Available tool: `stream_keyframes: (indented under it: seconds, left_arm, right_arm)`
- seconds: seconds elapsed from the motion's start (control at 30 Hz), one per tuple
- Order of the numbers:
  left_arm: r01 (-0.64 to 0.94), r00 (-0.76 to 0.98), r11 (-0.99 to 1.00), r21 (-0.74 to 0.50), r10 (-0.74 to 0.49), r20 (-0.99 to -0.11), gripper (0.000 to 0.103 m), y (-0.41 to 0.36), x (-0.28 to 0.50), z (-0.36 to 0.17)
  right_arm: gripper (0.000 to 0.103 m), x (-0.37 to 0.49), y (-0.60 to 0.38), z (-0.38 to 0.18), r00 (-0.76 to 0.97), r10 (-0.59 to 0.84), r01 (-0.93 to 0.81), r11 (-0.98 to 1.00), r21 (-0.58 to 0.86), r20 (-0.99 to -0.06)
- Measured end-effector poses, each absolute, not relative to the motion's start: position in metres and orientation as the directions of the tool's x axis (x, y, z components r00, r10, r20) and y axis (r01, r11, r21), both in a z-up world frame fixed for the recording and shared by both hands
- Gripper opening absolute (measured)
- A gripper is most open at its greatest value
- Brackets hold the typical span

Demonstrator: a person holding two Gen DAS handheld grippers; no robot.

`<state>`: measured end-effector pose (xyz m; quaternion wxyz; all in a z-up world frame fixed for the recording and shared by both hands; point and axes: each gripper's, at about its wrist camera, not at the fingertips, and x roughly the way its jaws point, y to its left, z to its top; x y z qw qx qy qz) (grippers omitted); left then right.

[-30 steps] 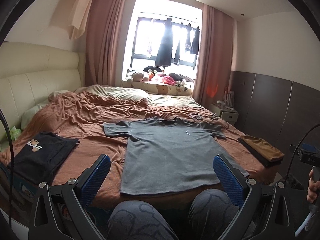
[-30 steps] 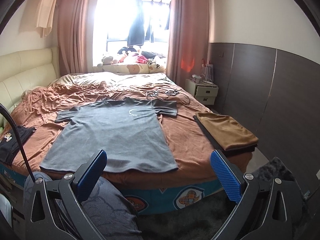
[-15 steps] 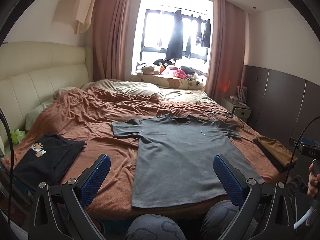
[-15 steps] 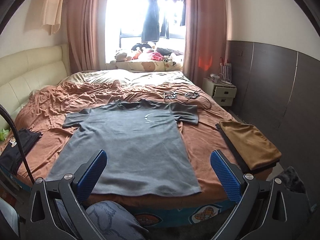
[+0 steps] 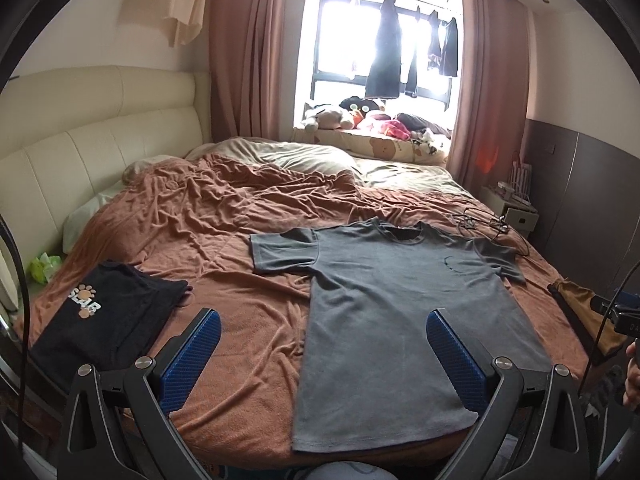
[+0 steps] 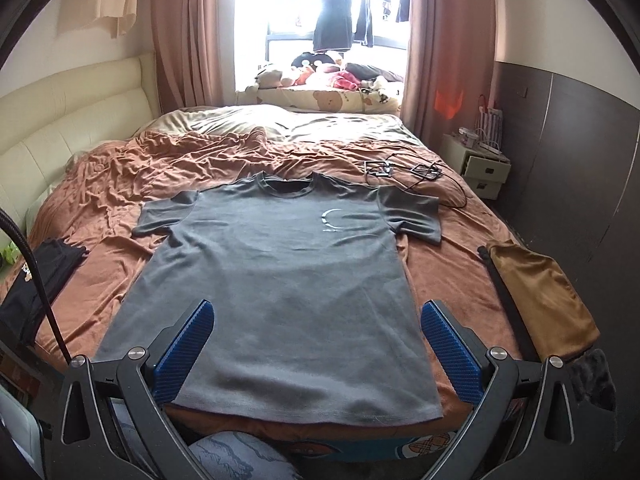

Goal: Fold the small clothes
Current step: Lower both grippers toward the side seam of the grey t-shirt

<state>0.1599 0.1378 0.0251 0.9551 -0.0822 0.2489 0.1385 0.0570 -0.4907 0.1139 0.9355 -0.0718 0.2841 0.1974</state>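
- A grey t-shirt (image 6: 280, 280) is lying face up and spread flat on the brown blanket (image 5: 192, 240) of the bed, collar toward the window, hem at the near edge, both sleeves out to the sides.
- The left gripper (image 5: 324, 356) is hovering over the near edge with its jaws spread wide and nothing between them; its right pad is sitting over the shirt's lower body, its left pad over bare blanket.
- The right gripper (image 6: 316, 348) is likewise gaping and holding nothing, framing the shirt's hem from above.
- Neither one is touching the cloth yet, so I'd judge the first fold is only being lined up.
- To do it well (thin jersey slides and bunches easily), each gripper should be pinching just one side of the shirt, one at the shoulder and one at the hem, then carrying that edge across in one level sweep so the sleeve is tucking in without creases.
- A black shirt (image 5: 100, 320) with a paw print is lying folded at the left.
- A tan folded garment (image 6: 540, 300) is sitting at the right edge, likely finished work.
- Some cables (image 6: 404, 170) are lying just beyond the right sleeve, worth avoiding.
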Motion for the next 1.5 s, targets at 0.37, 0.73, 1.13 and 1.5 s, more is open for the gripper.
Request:
stream_keyframes:
  seconds: [0.37,0.73,1.13,1.5]
  left_arm:
    - [-0.359,0.815,0.925,-0.124,0.246,-0.524,0.103,0.189,0.206,0.026]
    - [-0.396,0.815,0.905,-0.153,0.270,-0.513,0.103,0.252,0.242,0.024]
    - [-0.436,0.783,0.891,-0.130,0.304,-0.543,0.103,0.305,0.307,-0.002]
    - [-0.460,0.724,0.876,-0.143,0.277,-0.631,0.089,0.343,0.379,-0.050]
  right_arm:
    - [0.103,0.115,-0.455,0.108,0.709,0.387,-0.477,0.879,0.003,-0.590]
    - [0.103,0.167,-0.393,0.103,0.698,0.434,-0.542,0.840,-0.023,-0.570]
    - [0.097,0.231,-0.326,0.062,0.643,0.521,-0.614,0.789,0.029,-0.561]
    - [0.088,0.303,-0.263,0.026,0.558,0.543,-0.658,0.750,0.064,-0.627]
